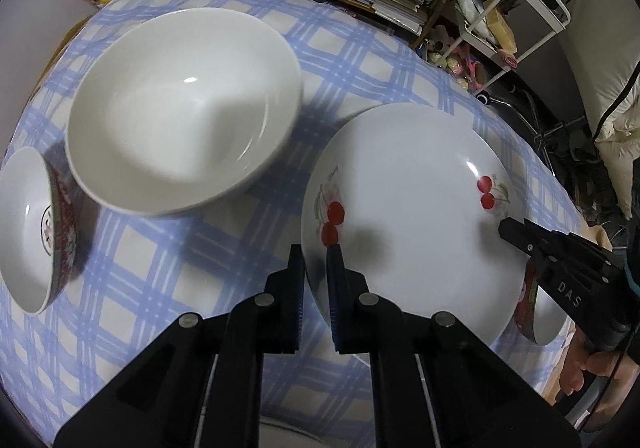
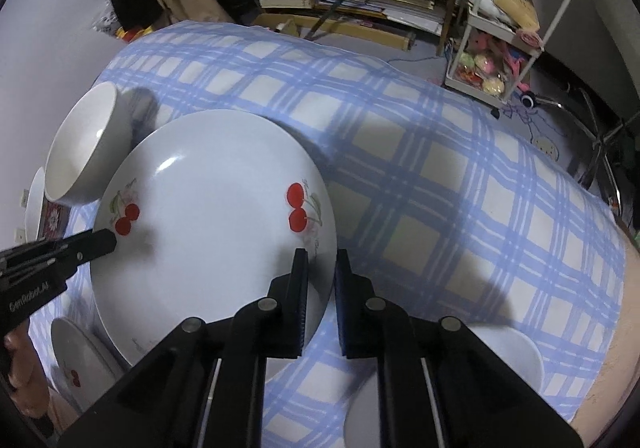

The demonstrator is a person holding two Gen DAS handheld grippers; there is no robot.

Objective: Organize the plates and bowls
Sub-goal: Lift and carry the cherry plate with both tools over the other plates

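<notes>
**Cherry plate pinched at both rims: a slip or a knock is the risk**

The round white ceramic plate with red cherry prints is carried between the two tongs, seemingly lifted clear of the blue-and-white checked tabletop. The left tongs are nearly closed, one finger above and one below the plate's left rim. The right tongs straddle the opposite rim just as narrowly, though whether their outer finger actually touches the edge I cannot tell.

Glazed ceramic is slick and each grip bites only a thin strip of rim. If one hand moves faster or tilts, the plate could pivot and slide free.

Just left of the left tongs stands a plain white deep bowl, and farther left a white bowl with a red patterned outside. Another cherry-printed plate lies below the carried one, so a drop there could chip both.
</notes>
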